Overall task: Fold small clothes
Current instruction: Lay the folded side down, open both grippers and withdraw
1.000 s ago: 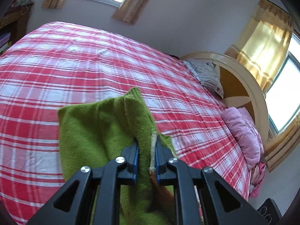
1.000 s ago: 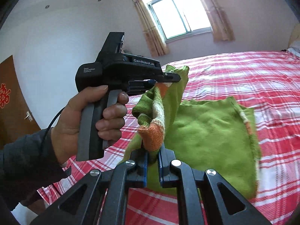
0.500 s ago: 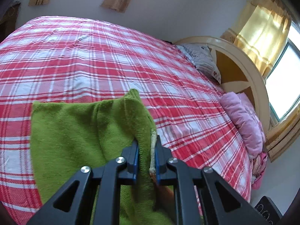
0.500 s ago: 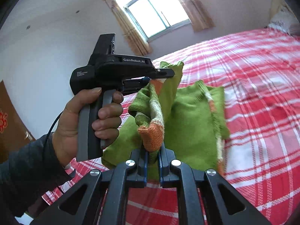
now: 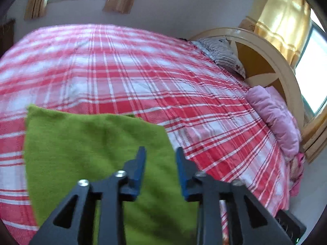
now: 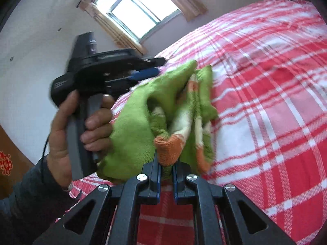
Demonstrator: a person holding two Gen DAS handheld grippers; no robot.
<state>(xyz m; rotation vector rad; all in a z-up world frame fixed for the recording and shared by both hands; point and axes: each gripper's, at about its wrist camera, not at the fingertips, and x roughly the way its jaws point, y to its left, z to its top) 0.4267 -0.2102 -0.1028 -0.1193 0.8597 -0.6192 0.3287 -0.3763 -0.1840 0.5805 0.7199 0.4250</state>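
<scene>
Left tongs (image 5: pixel 160 161) gape wide, empty, above the green knit (image 5: pixel 85 147) spread lower left on the bed (image 5: pixel 143 71). Right tongs (image 6: pixel 166 168) pinch the knit's orange cuff (image 6: pixel 167 149) at lower centre. The bunched cloth runs up-frame away from them toward the left hand (image 6: pixel 81 122), so the right is nearer.

left gripper (image 5: pixel 160 161) released green garment (image 5: pixel 85 151)
</scene>
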